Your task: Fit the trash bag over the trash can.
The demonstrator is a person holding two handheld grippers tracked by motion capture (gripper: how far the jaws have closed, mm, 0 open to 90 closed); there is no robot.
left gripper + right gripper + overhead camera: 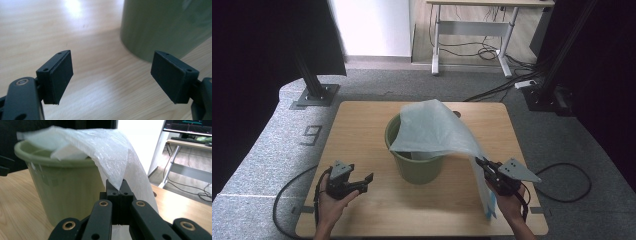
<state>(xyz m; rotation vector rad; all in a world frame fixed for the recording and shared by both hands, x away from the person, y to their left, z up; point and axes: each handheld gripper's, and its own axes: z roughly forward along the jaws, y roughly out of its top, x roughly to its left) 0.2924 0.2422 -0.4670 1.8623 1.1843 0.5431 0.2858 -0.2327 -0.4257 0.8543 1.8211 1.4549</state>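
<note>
While your right tongs (482, 163) pinch the bag (434, 127) and left tongs (362, 181) gape empty, a hard tug may topple the bin (414, 167).

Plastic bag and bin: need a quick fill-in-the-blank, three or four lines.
1. The right hand-held gripper is shut on the white ____.
2. The plastic bag is draped over a ____ bin.
3. The bin stands on a ____ table.
4. The left hand-held gripper has its jaws ____, nothing between them.

Missing words: plastic bag; green; wooden; open
</note>
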